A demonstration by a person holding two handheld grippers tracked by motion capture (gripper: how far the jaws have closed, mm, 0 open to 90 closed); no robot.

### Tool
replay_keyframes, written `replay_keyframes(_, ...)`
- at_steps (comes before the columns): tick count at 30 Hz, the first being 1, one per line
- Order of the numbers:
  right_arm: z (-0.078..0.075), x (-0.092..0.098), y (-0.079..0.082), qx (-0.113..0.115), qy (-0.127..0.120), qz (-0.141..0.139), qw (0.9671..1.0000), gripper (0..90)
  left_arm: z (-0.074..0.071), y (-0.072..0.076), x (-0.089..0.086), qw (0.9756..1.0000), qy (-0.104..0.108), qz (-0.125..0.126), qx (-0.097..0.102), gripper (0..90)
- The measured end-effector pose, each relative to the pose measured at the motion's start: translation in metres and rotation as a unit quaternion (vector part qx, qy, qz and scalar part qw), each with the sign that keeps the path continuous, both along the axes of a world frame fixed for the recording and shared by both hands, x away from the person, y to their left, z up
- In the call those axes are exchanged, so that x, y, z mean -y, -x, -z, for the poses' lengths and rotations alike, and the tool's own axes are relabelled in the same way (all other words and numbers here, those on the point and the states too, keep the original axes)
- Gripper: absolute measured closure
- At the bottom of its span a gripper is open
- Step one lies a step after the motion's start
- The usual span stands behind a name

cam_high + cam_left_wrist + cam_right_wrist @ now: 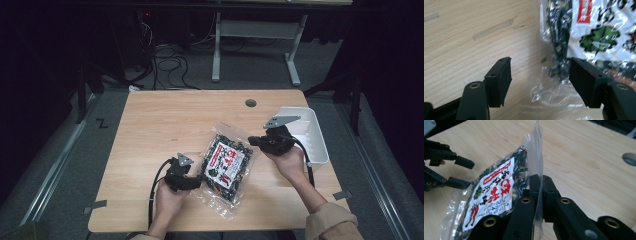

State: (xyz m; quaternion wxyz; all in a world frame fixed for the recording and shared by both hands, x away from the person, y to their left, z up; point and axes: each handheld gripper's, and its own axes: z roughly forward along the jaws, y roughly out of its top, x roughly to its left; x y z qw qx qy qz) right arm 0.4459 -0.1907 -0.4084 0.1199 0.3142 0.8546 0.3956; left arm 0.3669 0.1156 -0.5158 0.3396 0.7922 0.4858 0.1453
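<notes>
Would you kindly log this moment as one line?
right gripper: shut on snack bag edge | left gripper: open beside bag | table

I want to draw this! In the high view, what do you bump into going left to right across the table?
Left gripper → snack bag → right gripper → white bin.

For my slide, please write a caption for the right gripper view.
Right gripper pinches the clear edge of the snack bag above the wooden table.
</notes>
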Motion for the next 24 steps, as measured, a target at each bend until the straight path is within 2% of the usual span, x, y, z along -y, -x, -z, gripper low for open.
replay_keyframes(4, -0.017, 0.006, 0.001, 0.021, -0.004, -0.001, 0.9998, 89.1, 0.0, 0.0, -0.001, 1.0, 0.002, -0.001, 0.001, 34.6)
replay_keyframes(11, -0.044, 0.015, 0.006, 0.041, 0.0, -0.008, 0.9991, 89.2, 0.0, 0.0, -0.001, 1.0, 0.001, -0.001, 0.0, 34.6)
replay_keyframes(24, -0.07, 0.024, 0.013, 0.061, 0.005, -0.009, 0.9981, 89.3, 0.001, 0.0, 0.0, 1.0, 0.0, 0.001, -0.001, 34.7)
